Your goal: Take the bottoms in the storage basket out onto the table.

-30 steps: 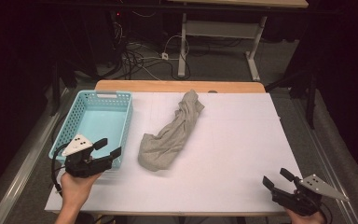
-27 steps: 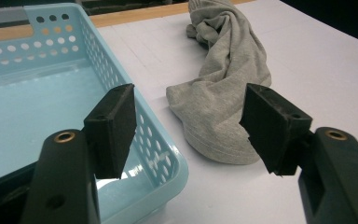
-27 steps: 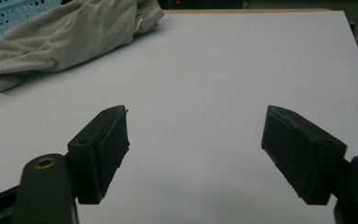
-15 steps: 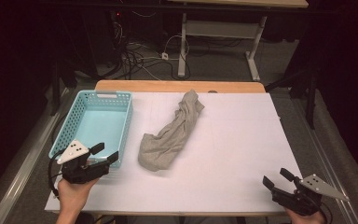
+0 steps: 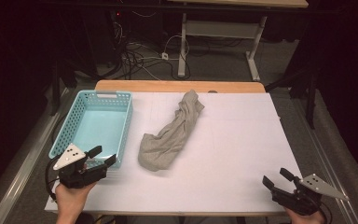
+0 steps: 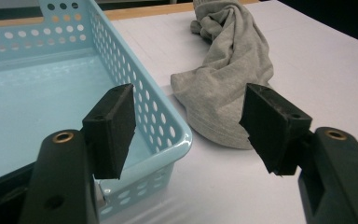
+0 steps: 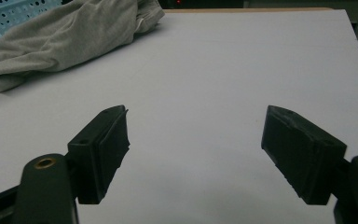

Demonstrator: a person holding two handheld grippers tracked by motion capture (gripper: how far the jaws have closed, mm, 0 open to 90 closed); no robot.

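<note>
A crumpled grey cloth (image 5: pixel 172 133) lies on the white table top, stretched from the middle toward the far edge. To its left stands an empty light-blue perforated basket (image 5: pixel 127 123). My left gripper (image 5: pixel 103 155) hovers at the basket's near right corner, open, with nothing between its jaws. In the left gripper view the open left gripper (image 6: pixel 189 112) frames the basket corner (image 6: pixel 168 121) and the cloth's near end (image 6: pixel 228 60). My right gripper (image 5: pixel 276 177) rests open near the table's front right corner. In its own view the right gripper (image 7: pixel 196 140) faces bare table, with the cloth (image 7: pixel 60 37) far off.
The white sheet (image 5: pixel 233 140) covers the table, with a wooden strip (image 5: pixel 177 86) along the far edge. Cables and desk legs (image 5: pixel 182 42) stand on the dark floor behind. The basket's far corner (image 7: pixel 9 14) peeks into the right gripper view.
My left gripper has drifted slightly toward the near table edge, still open. The right gripper, cloth and basket have not moved.
</note>
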